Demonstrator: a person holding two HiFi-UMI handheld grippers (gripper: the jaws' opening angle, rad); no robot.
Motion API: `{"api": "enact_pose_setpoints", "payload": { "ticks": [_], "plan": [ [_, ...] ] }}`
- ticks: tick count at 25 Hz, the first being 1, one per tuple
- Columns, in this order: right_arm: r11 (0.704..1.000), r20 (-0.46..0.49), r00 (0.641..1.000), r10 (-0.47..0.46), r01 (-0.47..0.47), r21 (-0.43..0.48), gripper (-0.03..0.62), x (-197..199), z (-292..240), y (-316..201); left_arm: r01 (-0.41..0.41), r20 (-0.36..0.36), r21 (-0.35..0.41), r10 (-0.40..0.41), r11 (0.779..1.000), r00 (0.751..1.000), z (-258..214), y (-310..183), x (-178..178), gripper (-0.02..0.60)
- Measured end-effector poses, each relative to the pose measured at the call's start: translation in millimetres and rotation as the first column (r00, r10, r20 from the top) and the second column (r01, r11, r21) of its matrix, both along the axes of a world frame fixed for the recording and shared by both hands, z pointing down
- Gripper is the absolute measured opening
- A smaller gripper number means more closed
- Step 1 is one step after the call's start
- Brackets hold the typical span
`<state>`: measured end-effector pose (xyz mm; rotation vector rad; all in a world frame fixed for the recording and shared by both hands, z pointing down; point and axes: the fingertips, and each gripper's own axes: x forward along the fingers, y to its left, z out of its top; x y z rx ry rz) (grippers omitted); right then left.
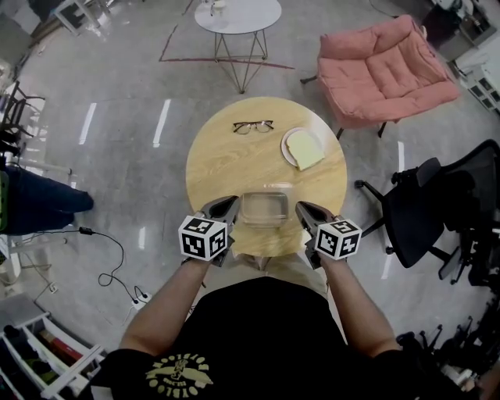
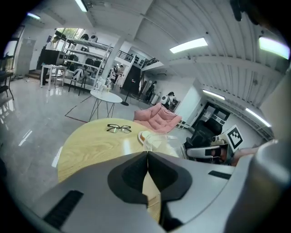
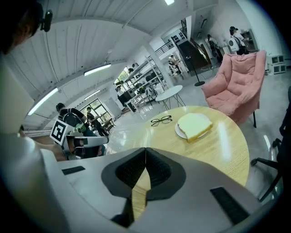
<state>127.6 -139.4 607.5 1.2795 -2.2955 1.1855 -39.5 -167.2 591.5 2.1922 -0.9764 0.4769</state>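
Observation:
A clear plastic container [image 1: 264,208] stands at the near edge of a round wooden table [image 1: 219,164]. My left gripper [image 1: 230,203] is just left of it and my right gripper [image 1: 301,208] just right, both shut and holding nothing. Further back lie black-rimmed glasses [image 1: 253,126] and a white plate [image 1: 287,148] bearing a slice of bread [image 1: 306,149]. In the left gripper view the shut gripper [image 2: 148,153] points at the container [image 2: 159,142], with the glasses [image 2: 119,129] beyond. From the right gripper [image 3: 145,149], also shut, the bread [image 3: 194,125] and glasses [image 3: 161,120] show ahead.
A pink armchair [image 1: 383,66] stands beyond the table to the right, a small white round table [image 1: 238,16] behind it, and a black office chair [image 1: 437,207] close on the right. Cables and a power strip [image 1: 141,297] lie on the floor at left.

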Motion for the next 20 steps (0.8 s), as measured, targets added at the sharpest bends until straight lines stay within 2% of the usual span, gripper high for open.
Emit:
{"api": "enact_pose_setpoints", "payload": {
  "ticks": [7, 14, 20],
  "plan": [
    [0.997, -0.001, 0.999, 0.036, -0.036, 0.072, 0.015, 3, -41, -1, -0.027, 0.02, 0.103, 0.025, 0.994, 0.999, -41, -6, 4, 0.017],
    [0.986, -0.028, 0.999, 0.041, -0.036, 0.165, 0.015, -2, -81, 0, -0.061, 0.047, 0.232, 0.052, 0.971, 0.998, -80, -10, 1, 0.017],
    [0.97, -0.049, 0.998, 0.028, -0.015, 0.242, 0.015, -7, -116, 1, -0.063, 0.043, 0.307, 0.052, 0.95, 0.998, -112, -13, -3, 0.015]
  ]
}}
